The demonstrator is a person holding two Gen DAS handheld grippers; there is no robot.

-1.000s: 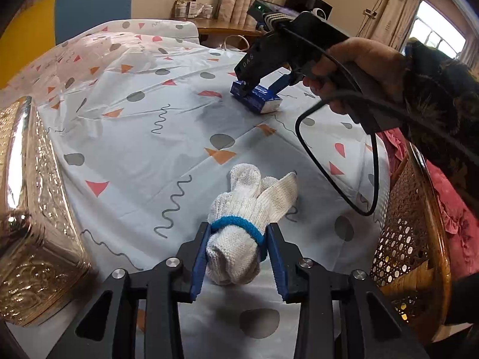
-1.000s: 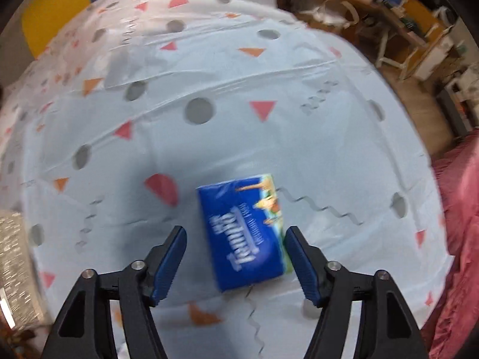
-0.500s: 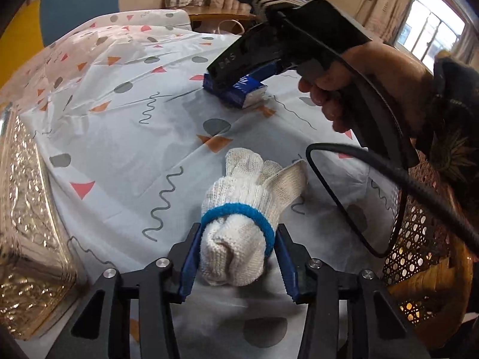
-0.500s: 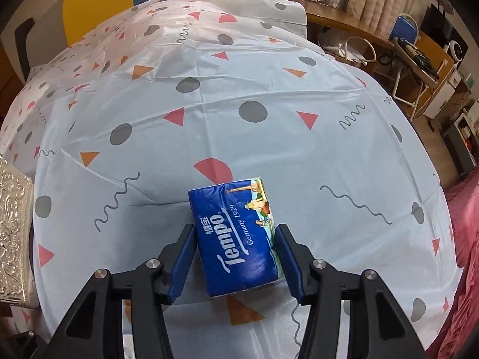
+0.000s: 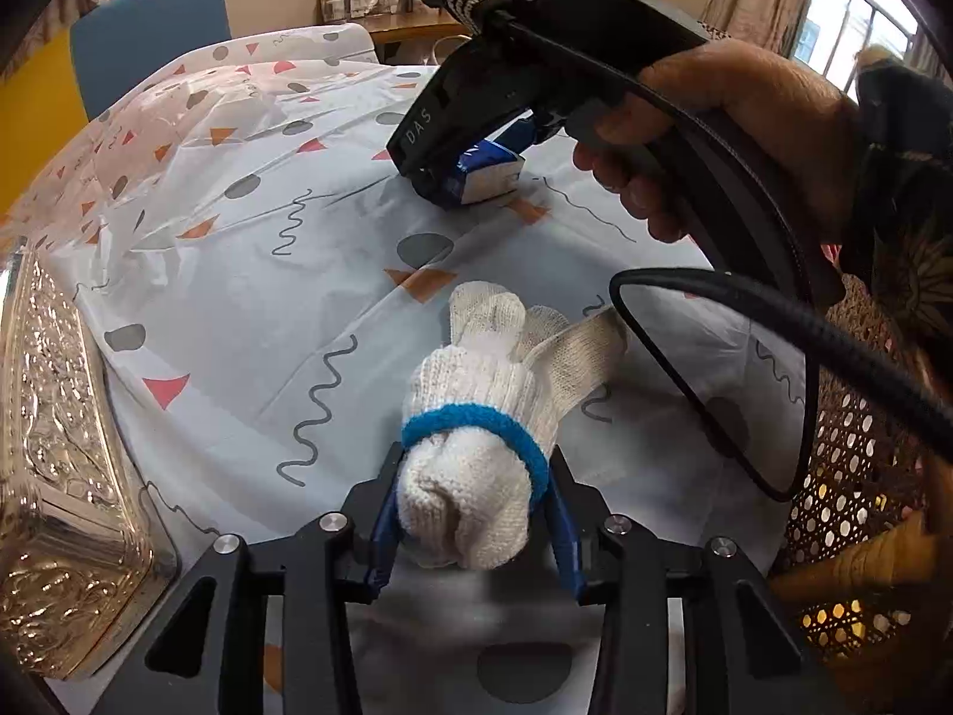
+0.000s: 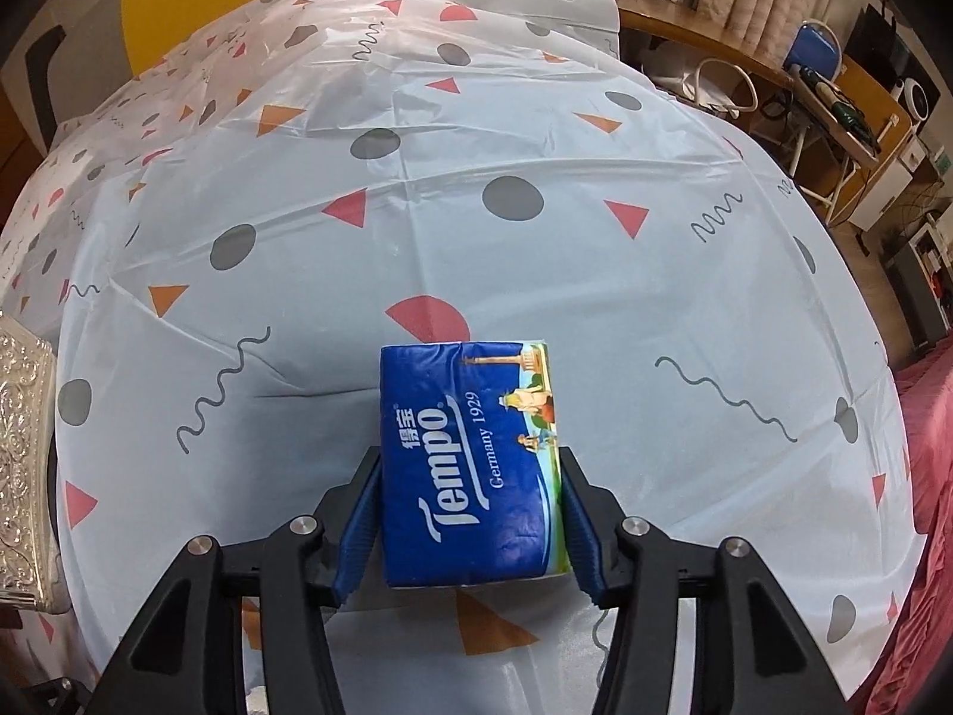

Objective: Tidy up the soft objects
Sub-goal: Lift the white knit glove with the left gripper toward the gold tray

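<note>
with both picks made, left gripper [image 5: 470, 527], jaws just narrowed, clamps rolled glove [image 5: 476, 447] at cuff on tablecloth [image 5: 250, 310]; right gripper [image 6: 467, 527] pinches tissue pack [image 6: 470, 459]; embossed metal box [image 5: 53, 476] at left; neither item yet stowed.

The glove [image 5: 476, 435] lies on the tablecloth [image 5: 238, 274] near its right edge, cuff end between the left gripper's [image 5: 470, 527] fingers. The tissue pack [image 6: 470, 465] lies farther back, between the right gripper's [image 6: 467, 521] fingers. An embossed box [image 5: 53, 476] sits at the left edge.
</note>
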